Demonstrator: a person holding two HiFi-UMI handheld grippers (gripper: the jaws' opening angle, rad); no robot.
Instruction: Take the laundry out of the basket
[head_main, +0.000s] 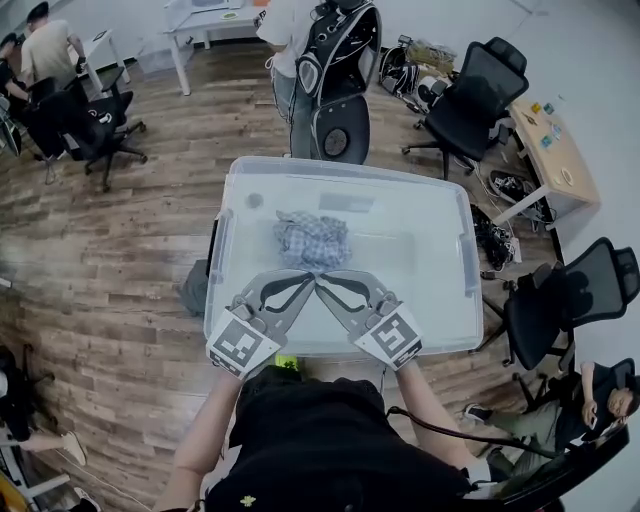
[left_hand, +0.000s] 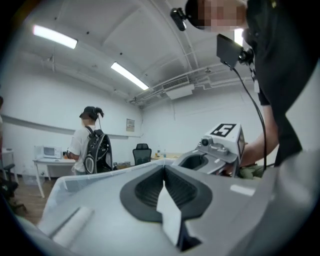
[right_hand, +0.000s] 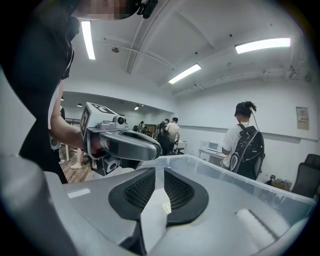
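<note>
Grey-checked crumpled laundry (head_main: 311, 240) lies in translucent plastic basket (head_main: 425, 275).

Head view: the left gripper (head_main: 308, 277) and right gripper (head_main: 324, 277) cover the near floor of the clear plastic bin (head_main: 225, 250). Its near rim runs under their marker cubes and the wearer's black shirt (head_main: 320, 440).

Near edge of the checked cloth (head_main: 312, 238) sits at the jaw tips; touching or just apart, cannot tell.

White label (head_main: 345, 202) in the bin: print too small to read.

Standing person (head_main: 285, 25): head cut off by the top edge. Seated person (head_main: 610, 400), lower right: partly cut by the frame.

Both gripper views: bin's inside and the cloth are out of sight behind the gripper bodies. Wall notice (left_hand: 130, 124): unreadable.
</note>
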